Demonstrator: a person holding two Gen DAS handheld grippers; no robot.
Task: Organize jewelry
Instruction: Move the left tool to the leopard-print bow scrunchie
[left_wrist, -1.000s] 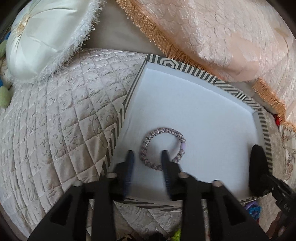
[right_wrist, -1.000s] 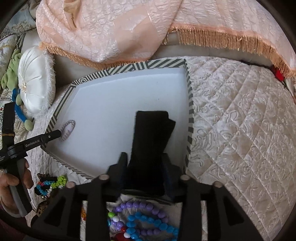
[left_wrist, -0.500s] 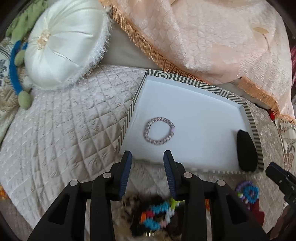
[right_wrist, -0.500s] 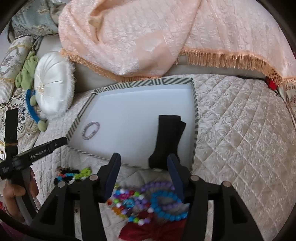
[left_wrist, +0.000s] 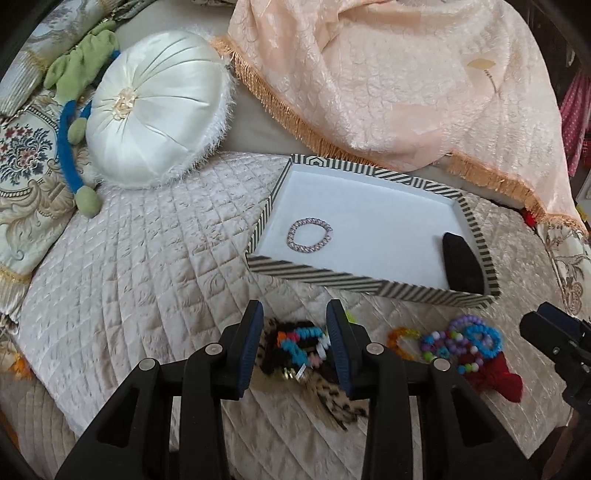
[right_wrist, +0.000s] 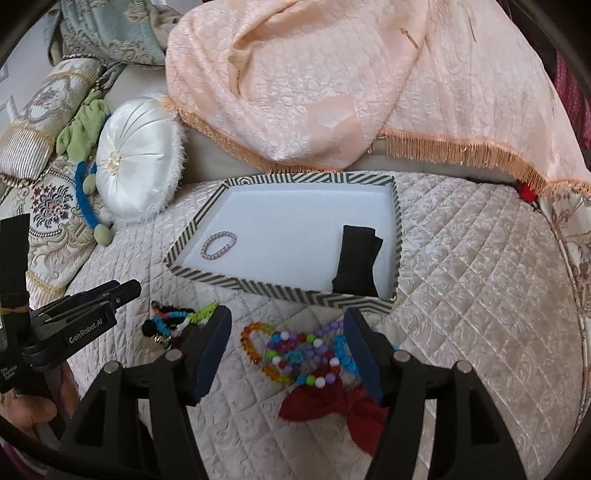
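Left hand-held gripper (left_wrist: 293, 345) spread, empty, over tangled bead bracelets (left_wrist: 295, 341) on the quilted bed (left_wrist: 147, 277), six o'clock of striped tray (left_wrist: 369, 286). Right hand-held gripper (right_wrist: 284, 350) opening, empty, over bead necklaces (right_wrist: 295, 354). Risk: snagging several strands at once.

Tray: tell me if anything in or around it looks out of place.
The tray holds only a pale bracelet and a black cloth. The bead bracelets, a red bow and a leopard-print piece lie loose on the quilt in front, unsorted.
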